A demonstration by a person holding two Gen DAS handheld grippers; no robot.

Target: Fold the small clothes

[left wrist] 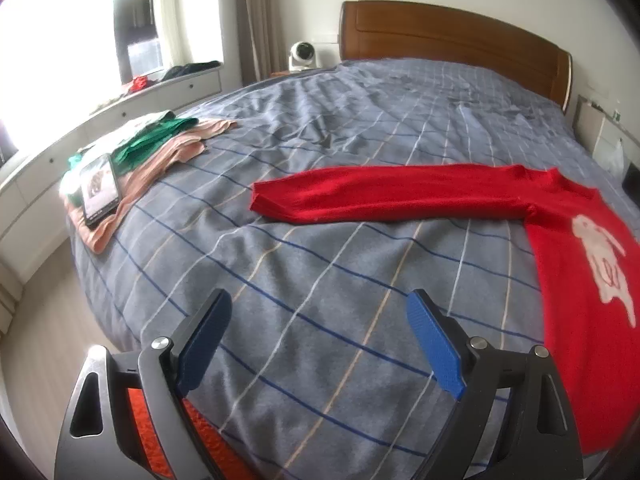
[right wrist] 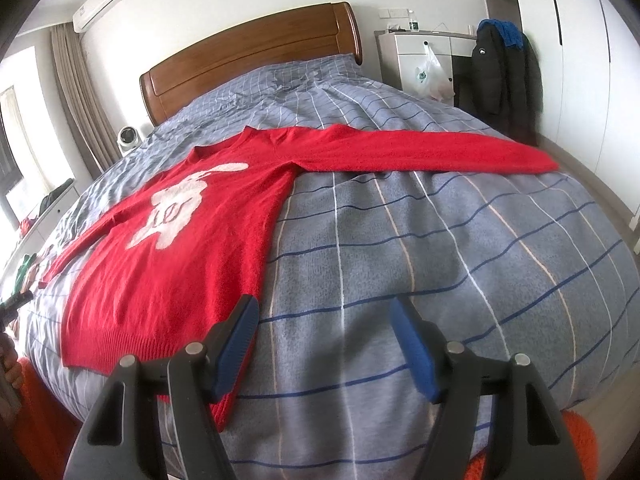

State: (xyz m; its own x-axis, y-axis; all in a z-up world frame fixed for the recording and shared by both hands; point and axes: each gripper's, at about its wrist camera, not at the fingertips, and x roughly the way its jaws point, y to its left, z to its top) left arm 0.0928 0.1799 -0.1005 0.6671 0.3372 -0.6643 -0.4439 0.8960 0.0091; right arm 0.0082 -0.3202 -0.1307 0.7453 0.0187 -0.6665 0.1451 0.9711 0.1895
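Note:
A red sweater point(right wrist: 192, 248) with a white animal figure lies flat, front up, on the blue-grey checked bed point(right wrist: 420, 248), both sleeves spread out sideways. In the left wrist view its body point(left wrist: 580, 320) is at the right and one sleeve point(left wrist: 380, 196) stretches left across the bed. My left gripper point(left wrist: 320, 320) is open and empty above bare bedding, left of the sweater's body. My right gripper point(right wrist: 324, 332) is open and empty at the sweater's lower right corner; its left finger point(right wrist: 236, 344) is over the hem edge.
A pile of folded green and pink clothes point(left wrist: 160, 144) with a phone point(left wrist: 99, 188) on top lies at the bed's left edge. A wooden headboard point(left wrist: 452, 36) is at the far end. Cabinets point(right wrist: 424, 48) and a hung black jacket point(right wrist: 504, 76) stand to the right.

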